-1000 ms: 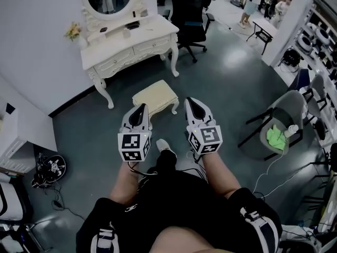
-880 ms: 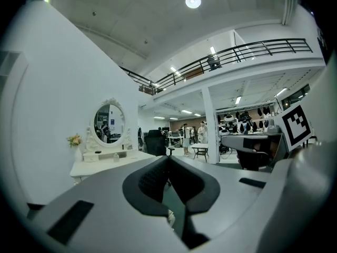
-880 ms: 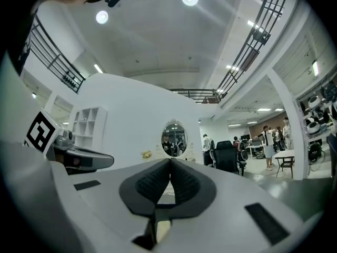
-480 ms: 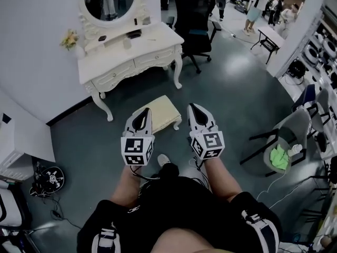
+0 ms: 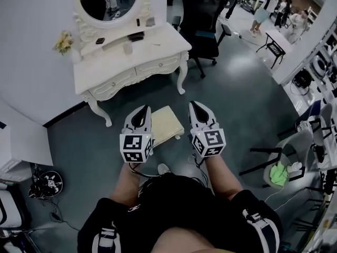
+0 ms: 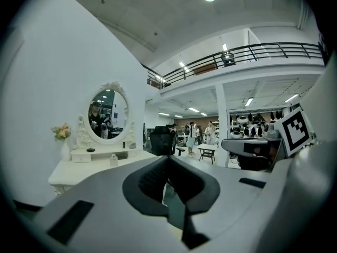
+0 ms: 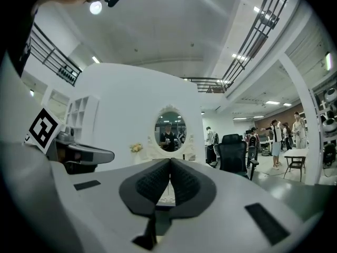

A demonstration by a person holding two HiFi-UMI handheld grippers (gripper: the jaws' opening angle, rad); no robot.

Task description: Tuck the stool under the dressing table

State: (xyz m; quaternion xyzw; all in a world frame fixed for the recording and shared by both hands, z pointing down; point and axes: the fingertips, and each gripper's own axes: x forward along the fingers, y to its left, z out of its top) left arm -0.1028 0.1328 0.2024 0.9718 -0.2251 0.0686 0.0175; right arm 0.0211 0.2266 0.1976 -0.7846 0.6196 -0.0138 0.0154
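Left tool (image 5: pixel 141 110): jaws pressed together, nothing pinched, held about level, pointing ahead. Stool (image 5: pixel 166 121) stands on floor (image 5: pixel 237 99), seen between both tools, near the dressing table (image 5: pixel 152 49), not under it. Right tool (image 5: pixel 196 106): jaws pressed together, empty, level.
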